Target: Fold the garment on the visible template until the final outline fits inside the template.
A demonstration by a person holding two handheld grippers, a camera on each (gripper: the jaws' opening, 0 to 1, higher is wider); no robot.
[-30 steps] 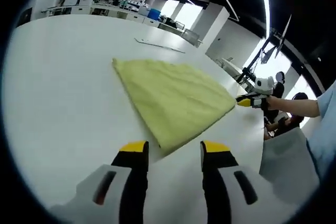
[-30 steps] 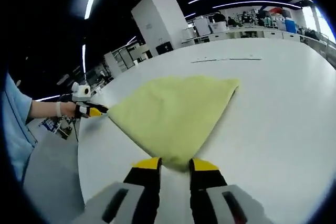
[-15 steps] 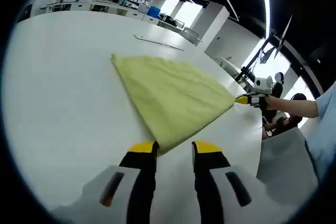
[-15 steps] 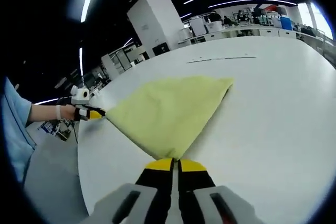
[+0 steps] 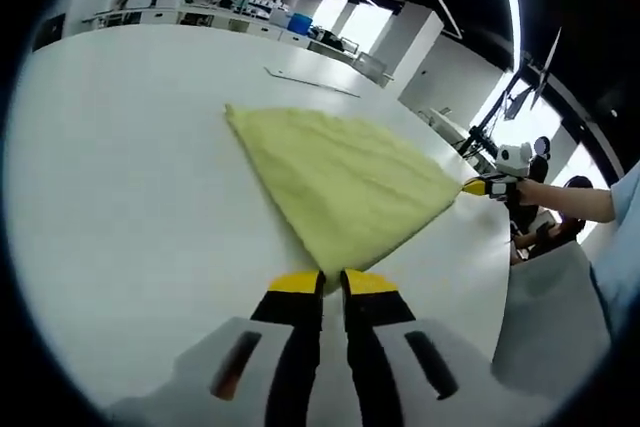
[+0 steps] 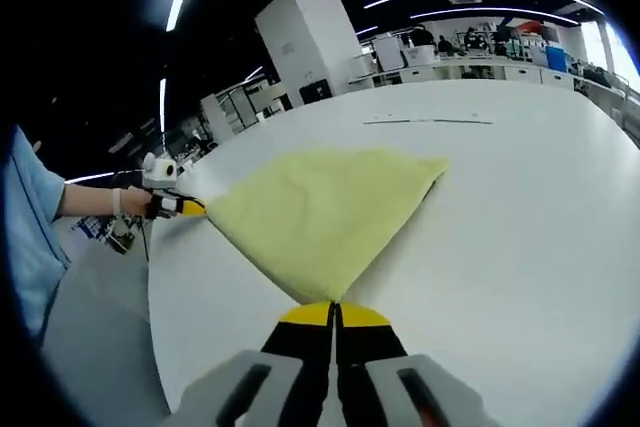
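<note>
the pale yellow-green folded cloth garment [image 5: 345, 182] lies flat on the broad white tabletop [image 5: 120, 177], already doubled over into a neat four-cornered shape, so some folding looks done. the left hand-held gripper [image 5: 321, 280] has its yellow-tipped jaws drawn together on the near corner of the garment, and the cloth's point runs right into the pinch. in the right gripper view the right hand-held gripper [image 6: 333, 311] is likewise closed tight on its own corner of the same cloth, with barely a slit between the tips. each one also appears small in the other's view, out at the opposite corner, so the two are clamped on two corners of one edge with the cloth lying between them. beyond the garment there is a thin dark line [image 5: 312, 81] on the tabletop, well apart from the cloth; it may be part of the template, though i cannot tell its full outline from here. my reading is that the task is midway: both corners are taken, and what is left is to carry that edge over for another fold and check the outline against the template.
</note>
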